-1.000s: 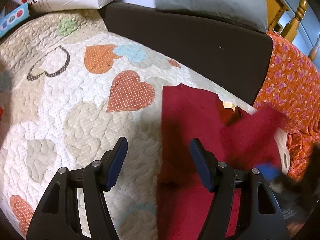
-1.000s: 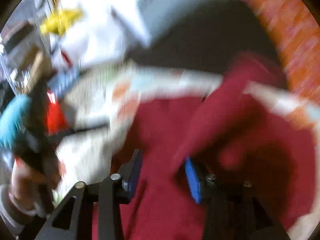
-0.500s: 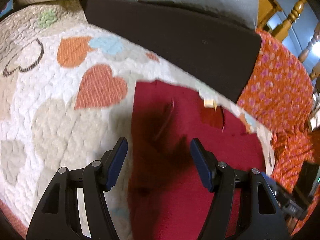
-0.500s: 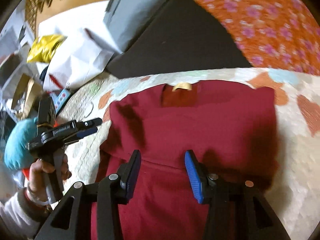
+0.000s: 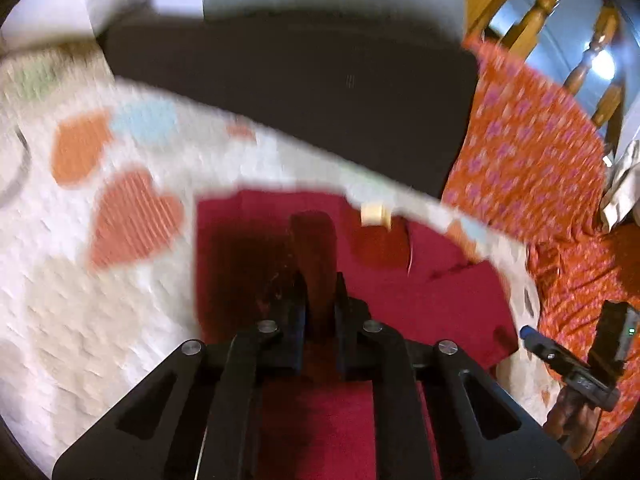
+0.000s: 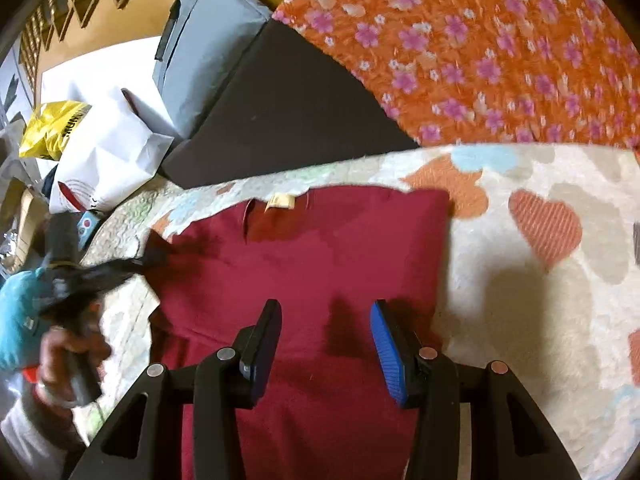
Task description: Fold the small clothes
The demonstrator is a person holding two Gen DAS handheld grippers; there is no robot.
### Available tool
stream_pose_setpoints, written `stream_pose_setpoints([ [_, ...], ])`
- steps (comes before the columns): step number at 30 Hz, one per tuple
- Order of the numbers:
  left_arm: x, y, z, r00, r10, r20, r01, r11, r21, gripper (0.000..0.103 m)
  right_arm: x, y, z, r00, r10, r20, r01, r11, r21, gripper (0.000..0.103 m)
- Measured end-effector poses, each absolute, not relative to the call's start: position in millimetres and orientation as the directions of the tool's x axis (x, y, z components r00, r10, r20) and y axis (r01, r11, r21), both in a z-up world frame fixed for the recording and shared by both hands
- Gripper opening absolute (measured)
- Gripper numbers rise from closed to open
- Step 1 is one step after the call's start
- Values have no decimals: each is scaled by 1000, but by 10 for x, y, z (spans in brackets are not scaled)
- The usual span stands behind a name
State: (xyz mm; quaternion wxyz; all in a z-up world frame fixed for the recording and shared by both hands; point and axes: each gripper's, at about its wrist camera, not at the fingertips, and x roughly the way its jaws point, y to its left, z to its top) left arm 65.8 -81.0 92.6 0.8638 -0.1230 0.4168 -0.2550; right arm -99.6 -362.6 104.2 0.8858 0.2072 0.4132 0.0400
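Note:
A dark red garment (image 6: 320, 248) lies on a quilt with heart patches (image 6: 540, 280), its collar tag (image 6: 282, 202) at the far edge. My left gripper (image 5: 320, 292) is shut on a raised fold of the red garment (image 5: 314, 240) near its left side; it also shows at the left of the right wrist view (image 6: 156, 254), blurred. My right gripper (image 6: 326, 328) is open and empty, hovering over the middle of the garment. In the left wrist view the right gripper shows at the lower right (image 5: 532, 336).
A dark brown cushion (image 5: 300, 92) lies behind the quilt. Orange flowered cloth (image 6: 480, 48) is to the right. A grey cushion (image 6: 200, 52), white bags (image 6: 108, 160) and a yellow bag (image 6: 52, 128) are at the back left. Wooden posts (image 5: 536, 12) stand beyond.
My left gripper has closed on a fold of the red garment's left side. My right gripper let go of the cloth earlier and stays open above the garment.

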Motion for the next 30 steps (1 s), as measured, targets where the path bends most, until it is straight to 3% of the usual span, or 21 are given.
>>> stream_pose_setpoints([
  [4,621,-644,970,560,-488,-669,322,873,-367,10,-825,-3543,997,667,200,-718,78,939,334,44],
  [8,637,-727,561,462,-459,-758,301,886,-353,10,-631,-3468,592,523,148,-839,114,964,241,45],
  [13,657,-732,448,464,-437,-770,280,897,-341,10,-696,-3586,788,613,132,-779,131,955,265,44],
  [15,652,-750,430,470,-420,-776,276,905,-323,11,-614,-3575,733,586,114,-803,131,963,233,44],
  [17,628,-766,415,479,-387,-788,272,919,-286,19,-498,-3531,544,525,91,-846,125,975,183,45],
  [20,613,-724,432,478,-366,-798,255,928,-272,45,-463,-3420,518,521,14,-853,89,994,70,45],
  [22,581,-654,457,469,-376,-799,243,925,-293,55,-537,-3374,633,511,10,-860,80,995,60,45],
  [28,229,-434,530,438,-401,-805,235,915,-328,55,-1208,-3441,803,506,142,-851,116,966,230,46],
  [30,101,-424,506,431,-397,-810,235,916,-325,55,-1400,-3423,628,461,131,-877,135,967,216,46],
])
